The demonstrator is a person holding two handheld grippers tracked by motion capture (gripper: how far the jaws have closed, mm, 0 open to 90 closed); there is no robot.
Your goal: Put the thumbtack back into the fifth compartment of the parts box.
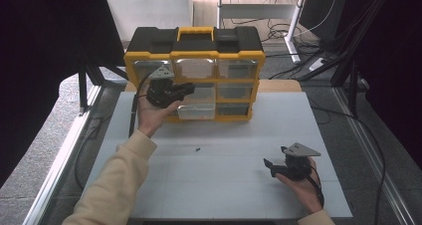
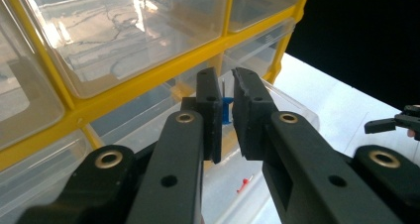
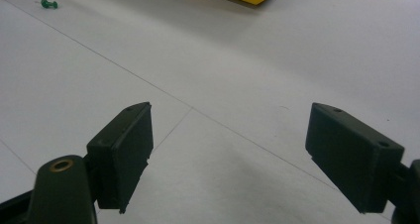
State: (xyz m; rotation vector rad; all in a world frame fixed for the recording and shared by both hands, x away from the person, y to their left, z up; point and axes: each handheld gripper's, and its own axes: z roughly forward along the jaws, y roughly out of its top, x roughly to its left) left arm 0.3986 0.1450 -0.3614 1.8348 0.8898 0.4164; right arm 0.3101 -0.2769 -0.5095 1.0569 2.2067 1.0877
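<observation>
White table (image 1: 224,185) carried yellow drawer organiser (image 1: 194,56) at far edge. Left gripper (image 2: 227,97) stood over pulled-out clear drawer (image 1: 196,109), jaws narrow around blue pushpin (image 2: 227,110); contact uncertain. Right gripper (image 3: 228,154) idle, jaws wide, low over table. Green pushpin (image 3: 48,4) lay loose on table. Judged step: picking pin from drawer. Next: confirm closure, lift straight clear.

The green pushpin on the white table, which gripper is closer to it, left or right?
It looks roughly even; the right gripper is perhaps slightly nearer. It rests on the table, off to the green pushpin's right and nearer the person. The left gripper is up at the yellow organizer's pulled-out drawer.
</observation>
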